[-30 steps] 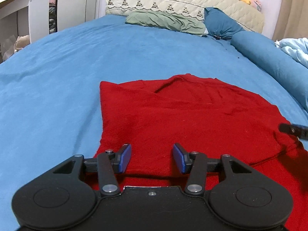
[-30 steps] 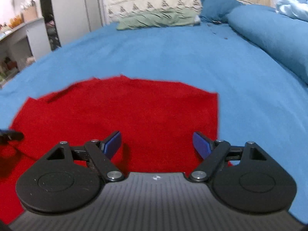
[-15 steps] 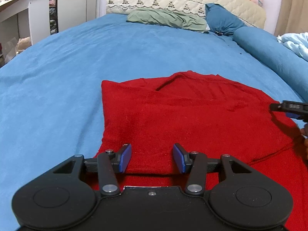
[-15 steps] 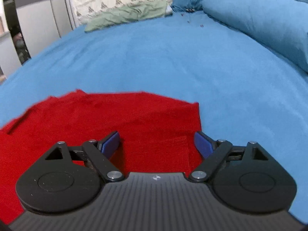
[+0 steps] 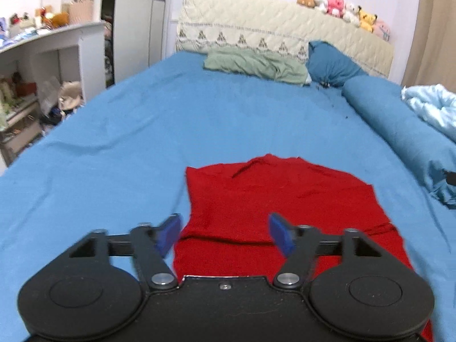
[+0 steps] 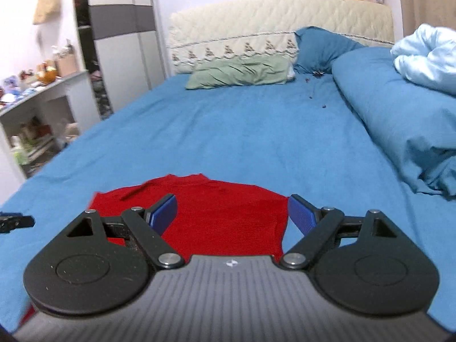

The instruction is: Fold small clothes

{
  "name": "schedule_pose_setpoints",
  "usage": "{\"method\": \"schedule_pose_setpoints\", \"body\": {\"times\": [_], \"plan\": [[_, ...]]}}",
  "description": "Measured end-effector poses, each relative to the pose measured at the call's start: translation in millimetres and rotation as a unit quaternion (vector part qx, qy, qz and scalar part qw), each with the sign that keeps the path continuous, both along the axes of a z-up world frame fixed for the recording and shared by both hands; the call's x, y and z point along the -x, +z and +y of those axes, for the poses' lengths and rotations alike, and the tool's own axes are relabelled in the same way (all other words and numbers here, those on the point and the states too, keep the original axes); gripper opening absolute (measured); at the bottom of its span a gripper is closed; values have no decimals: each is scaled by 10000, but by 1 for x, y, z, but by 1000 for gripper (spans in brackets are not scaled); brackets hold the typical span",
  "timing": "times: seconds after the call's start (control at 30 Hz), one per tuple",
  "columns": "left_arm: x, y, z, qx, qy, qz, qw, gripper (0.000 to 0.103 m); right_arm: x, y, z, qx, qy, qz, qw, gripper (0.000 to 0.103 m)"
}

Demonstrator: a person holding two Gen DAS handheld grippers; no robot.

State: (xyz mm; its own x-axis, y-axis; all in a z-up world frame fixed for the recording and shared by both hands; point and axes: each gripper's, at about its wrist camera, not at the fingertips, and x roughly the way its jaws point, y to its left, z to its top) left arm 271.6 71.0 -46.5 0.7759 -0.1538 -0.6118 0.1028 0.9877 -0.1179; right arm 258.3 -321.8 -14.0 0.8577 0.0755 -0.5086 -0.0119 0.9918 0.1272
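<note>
A red garment (image 5: 279, 199) lies flat and folded on the blue bedsheet (image 5: 199, 119), low in both views. My left gripper (image 5: 223, 228) hangs above its near left edge, its jaws opening, with nothing between the blue pads. In the right wrist view the red garment (image 6: 222, 211) lies under my right gripper (image 6: 232, 211), which stands open and empty above its right side. The left gripper's tip (image 6: 15, 221) shows at the left edge of the right wrist view, and the right gripper's tip (image 5: 450, 177) at the right edge of the left wrist view.
A green pillow (image 5: 256, 64) and a dark blue pillow (image 5: 330, 65) lie at the headboard (image 5: 285, 31), which carries several plush toys (image 5: 342, 8). A blue bolster (image 5: 399, 131) and a light blue blanket (image 5: 433, 108) lie on the right. White shelves (image 5: 42, 65) stand left.
Both grippers have risen away from the red garment, which now looks smaller and lower in both views. The left gripper's jaws have spread wider. The garment has stayed flat on the bed.
</note>
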Motion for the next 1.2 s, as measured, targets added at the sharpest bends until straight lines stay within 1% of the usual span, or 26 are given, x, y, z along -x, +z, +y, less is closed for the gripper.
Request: {"method": "schedule_pose_setpoints", "body": {"times": [0.07,0.13,0.23,0.3,0.37,0.43,0.53,0.67,0.77,0.87,0.93,0.97,1.07,1.2], "plan": [[28,14,8,-32,7,-30,10000,85,34,18,-3,-165,102,97,9998,100],[53,23,18,-74,60,-5,10000,86,72,31,-5,-250,133,154,9995,100],[89,24,31,-125,143,53,9998,89,123,36,-2,-48,25,175,9998,101],[110,15,40,-113,212,177,9996,89,155,27,0,96,-30,296,9995,100],[126,3,48,-44,251,340,9991,89,182,12,1,151,-53,524,9985,100],[139,-12,53,-38,288,504,9983,89,204,-7,3,140,-100,737,9971,99],[158,-34,58,55,356,740,9966,89,230,-34,5,121,-252,939,9952,98],[176,-63,58,165,277,1031,9941,84,253,-68,10,17,-397,1173,9923,98],[180,-82,52,116,147,1215,9924,76,262,-96,13,-51,-503,1390,9890,97],[181,-100,47,134,7,1342,9909,71,262,-124,15,25,-616,1714,9833,90],[179,-111,43,166,-98,1448,9893,64,261,-138,16,7,-674,1894,9796,85],[178,-115,42,144,-133,1492,9886,59,261,-144,16,3,-700,1949,9783,84],[175,-126,36,32,-188,1573,9874,59,260,-155,17,-38,-749,2033,9762,79],[170,-137,35,-3,-212,1705,9851,51,252,-161,18,-44,-738,2080,9753,70]]}}
